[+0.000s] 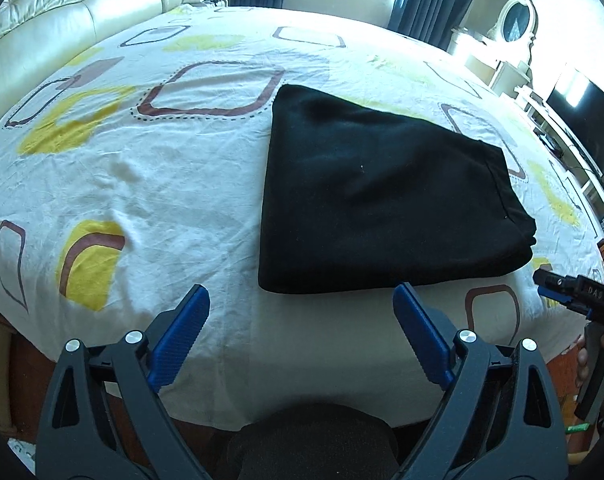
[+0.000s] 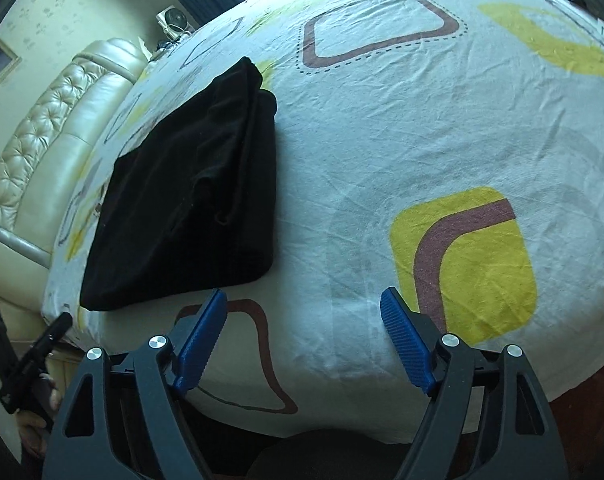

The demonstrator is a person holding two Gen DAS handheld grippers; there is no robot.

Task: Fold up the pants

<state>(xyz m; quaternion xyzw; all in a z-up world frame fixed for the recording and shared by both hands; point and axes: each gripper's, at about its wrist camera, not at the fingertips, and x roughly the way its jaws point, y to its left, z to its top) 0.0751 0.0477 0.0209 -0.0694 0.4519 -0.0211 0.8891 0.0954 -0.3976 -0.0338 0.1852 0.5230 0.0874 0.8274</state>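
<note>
We rate folding done: pants (image 1: pixel 382 196) lie just ahead of left tongs (image 1: pixel 302 300) & right tongs (image 2: pixel 304 300), both wide/empty; next: withdraw.

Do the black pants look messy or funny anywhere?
Mostly neat. The black pants lie folded flat on the bed sheet. One edge looks a little uneven: in the right wrist view the layers do not line up, and one sticks out past the other.

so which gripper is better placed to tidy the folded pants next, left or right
Probably the left gripper: its open, empty jaws sit right at the near edge of the black pants. The right gripper, also open and empty, points mostly at bare bedsheet, with the pants off to its left.
</note>
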